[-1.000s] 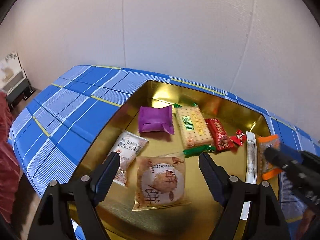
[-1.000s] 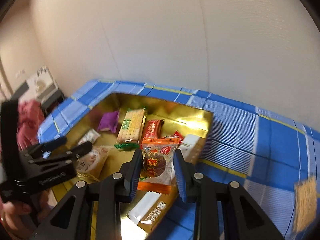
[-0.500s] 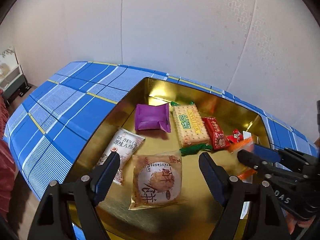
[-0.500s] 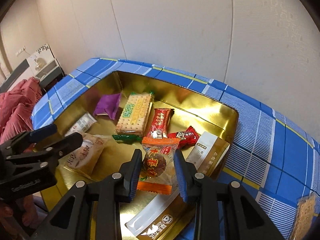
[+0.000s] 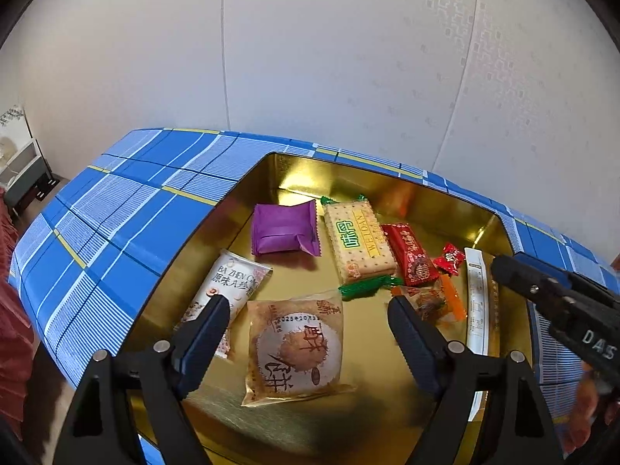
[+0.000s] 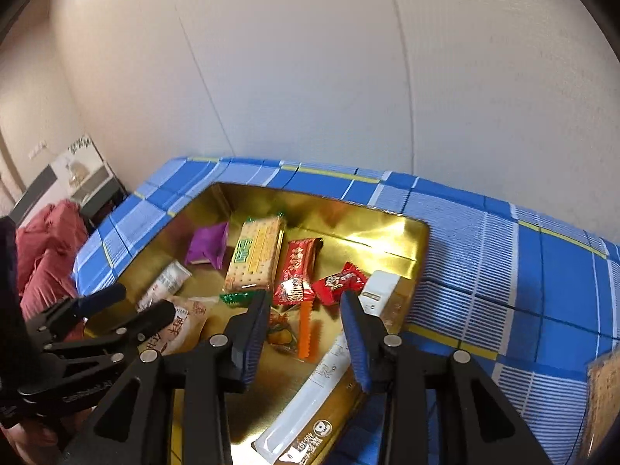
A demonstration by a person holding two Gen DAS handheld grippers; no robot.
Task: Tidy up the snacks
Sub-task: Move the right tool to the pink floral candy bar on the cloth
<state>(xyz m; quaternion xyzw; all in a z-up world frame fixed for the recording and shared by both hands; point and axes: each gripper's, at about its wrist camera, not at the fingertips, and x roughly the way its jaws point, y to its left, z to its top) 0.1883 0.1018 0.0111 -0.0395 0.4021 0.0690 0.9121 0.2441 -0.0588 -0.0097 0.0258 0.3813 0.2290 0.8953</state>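
A gold tin tray (image 5: 294, 178) (image 6: 399, 240) sits on the blue plaid cloth and holds several snack packs. The orange-edged candy pack (image 6: 296, 331) (image 5: 434, 302) lies in the tray below the red packs. My right gripper (image 6: 304, 321) is open above it, empty; it also shows in the left wrist view (image 5: 515, 271). My left gripper (image 5: 310, 329) is open and empty above a round pastry pack (image 5: 298, 352), and shows in the right wrist view (image 6: 131, 304). A cracker pack (image 5: 358, 242), a purple pack (image 5: 285, 228) and red packs (image 5: 410, 259) lie further back.
A long white sachet (image 6: 329, 379) leans on the tray's right rim. A white cake pack (image 5: 228, 286) lies at the tray's left. Another cracker pack (image 6: 602, 395) lies on the cloth at far right. A wall stands close behind. Red fabric (image 6: 46, 248) lies left of the table.
My right gripper opened and let go of the orange-edged candy pack, which now lies in the tray. My left gripper has stayed open over the pastry pack.
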